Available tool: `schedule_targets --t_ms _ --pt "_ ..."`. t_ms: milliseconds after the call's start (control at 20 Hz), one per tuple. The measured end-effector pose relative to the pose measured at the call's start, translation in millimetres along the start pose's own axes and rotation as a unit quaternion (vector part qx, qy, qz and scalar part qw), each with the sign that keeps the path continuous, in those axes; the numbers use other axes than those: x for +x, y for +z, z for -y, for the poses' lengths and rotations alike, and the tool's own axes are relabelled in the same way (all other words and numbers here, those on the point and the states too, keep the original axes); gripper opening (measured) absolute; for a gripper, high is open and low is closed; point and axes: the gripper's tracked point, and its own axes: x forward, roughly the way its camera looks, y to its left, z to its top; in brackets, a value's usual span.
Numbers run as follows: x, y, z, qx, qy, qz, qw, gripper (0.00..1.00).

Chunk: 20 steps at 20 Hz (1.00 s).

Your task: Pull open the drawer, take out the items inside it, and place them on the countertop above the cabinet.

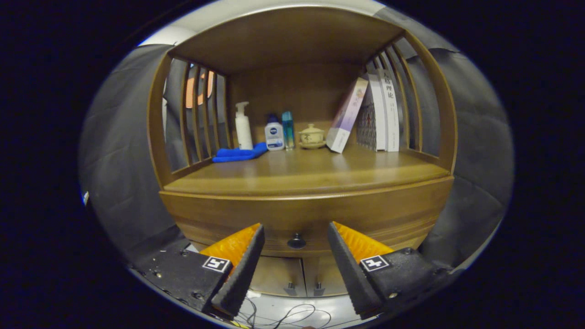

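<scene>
Jaws [296, 233] stand apart, gripping nothing, and the knob [296, 241] of the drawer [306, 214] sits in the gap between the two fingertips, slightly beyond them. The drawer is shut, its curved front flush under the worktop [306, 176]. Whatever lies inside is hidden, so nothing can be said yet of those items.

The knob is the only place to take hold. It is small, round and dark, likely smooth, so a grip on its very tip could slide off; my guess is the jaws should close behind its head, on the neck, and pull straight out along the drawer's run. The front looks like solid wood, stiff and fairly heavy, so the drawer may start with some resistance and should be drawn steadily, not jerked. An off-line pull could make it bind.

On the worktop, towards the back, stand a pump bottle [242, 125], a white bottle [274, 135], a thin blue bottle [288, 129], a lidded cup [311, 136] on a saucer, and a blue cloth [240, 154]; books [377, 112] lean at the right. The front of the worktop is bare, a sensible landing place for what comes out. Below the drawer are two small doors [301, 276] with their own pulls, and cables [283, 315] lie on the floor beneath.
</scene>
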Motion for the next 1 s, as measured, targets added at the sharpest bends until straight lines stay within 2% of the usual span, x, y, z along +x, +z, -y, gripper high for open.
schedule_targets --t_ms 100,250,300,500,650,850,1000 --pt "11 -10 2 0.005 -0.008 -0.007 1.0 0.82" --pt "23 -14 2 0.008 -0.01 -0.002 1.0 0.62" --pt "27 -17 0 0.009 -0.008 -0.005 1.0 0.61" --pt "36 -20 -5 0.021 -0.01 -0.001 1.0 0.43" --pt "34 -21 -6 -0.003 -0.014 0.02 1.0 0.3" --pt "34 -23 -7 0.031 -0.004 0.004 1.0 0.21" --pt "28 -25 -4 0.021 -0.009 -0.001 1.0 0.19"
